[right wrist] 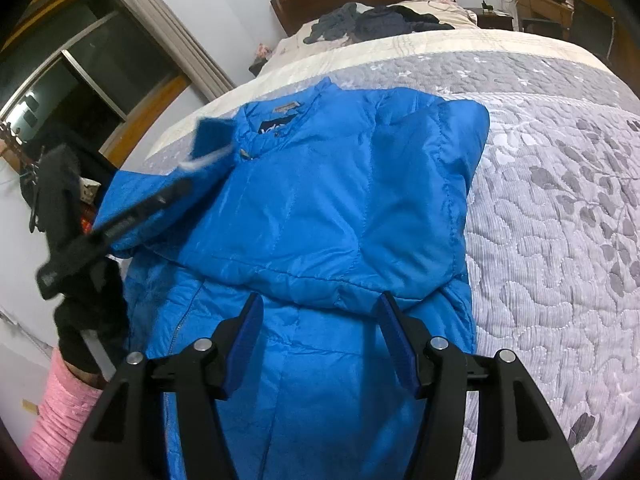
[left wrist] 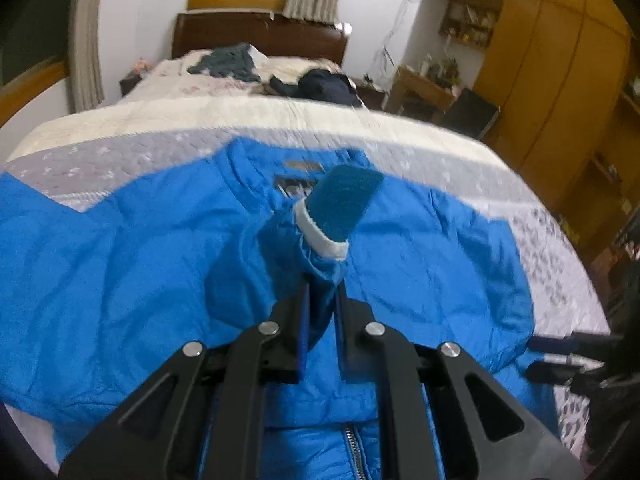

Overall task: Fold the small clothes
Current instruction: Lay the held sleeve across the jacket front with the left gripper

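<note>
The blue jacket's (left wrist: 420, 248) neck labels (left wrist: 298, 178) carry print too blurred to read.

Blue jacket (right wrist: 320, 200) on quilted bed (right wrist: 560, 220), right hand-held gripper (right wrist: 320, 340) agape above, left hand-held gripper (right wrist: 176, 196) clamping sleeve (right wrist: 160, 184).

Even, cool indoor light reaches you from overhead; the windows (right wrist: 92, 80) are dark. Soft sheen marks the blue jacket (right wrist: 320, 200) beyond your right fingers. Motion blur smears the cuff (left wrist: 320, 236) ahead of your left fingertips and the far bed (left wrist: 256, 100). Fisheye curvature and black vignetting bound each frame.
</note>
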The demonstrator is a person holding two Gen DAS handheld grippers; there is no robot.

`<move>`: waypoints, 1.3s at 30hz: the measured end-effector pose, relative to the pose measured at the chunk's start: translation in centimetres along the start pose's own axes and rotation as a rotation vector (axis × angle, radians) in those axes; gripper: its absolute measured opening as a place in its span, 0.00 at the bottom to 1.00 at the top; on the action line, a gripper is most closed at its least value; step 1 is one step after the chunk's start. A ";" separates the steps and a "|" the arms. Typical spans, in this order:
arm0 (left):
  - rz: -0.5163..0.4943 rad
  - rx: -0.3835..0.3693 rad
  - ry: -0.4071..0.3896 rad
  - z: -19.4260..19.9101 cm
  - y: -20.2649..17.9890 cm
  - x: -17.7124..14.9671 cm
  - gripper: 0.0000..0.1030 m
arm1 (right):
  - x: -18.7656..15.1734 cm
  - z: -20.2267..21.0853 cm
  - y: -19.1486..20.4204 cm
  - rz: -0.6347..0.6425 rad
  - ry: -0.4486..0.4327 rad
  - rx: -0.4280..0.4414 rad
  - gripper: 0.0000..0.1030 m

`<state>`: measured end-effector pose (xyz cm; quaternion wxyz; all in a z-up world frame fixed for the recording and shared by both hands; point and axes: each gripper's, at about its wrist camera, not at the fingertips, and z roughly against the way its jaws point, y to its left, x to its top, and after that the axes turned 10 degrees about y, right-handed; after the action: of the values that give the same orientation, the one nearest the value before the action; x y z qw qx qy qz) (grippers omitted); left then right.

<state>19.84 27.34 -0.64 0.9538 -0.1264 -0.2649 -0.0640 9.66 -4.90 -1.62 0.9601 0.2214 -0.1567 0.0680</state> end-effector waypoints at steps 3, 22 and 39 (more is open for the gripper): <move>-0.027 -0.030 0.072 -1.2 -0.5 -0.7 0.11 | 0.0 0.0 0.1 0.001 0.000 -0.001 0.58; 0.142 -0.004 -0.202 13.4 10.7 -3.9 0.48 | 3.9 -1.5 5.1 0.017 0.075 0.159 0.59; 0.300 -0.002 -0.211 12.5 16.9 -4.3 0.49 | 8.2 -5.0 5.4 0.006 0.096 0.122 0.12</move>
<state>13.27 47.24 3.99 0.9194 -0.1715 -0.3416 0.0926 17.63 2.67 -1.04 0.9510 0.2756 -0.1066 0.0910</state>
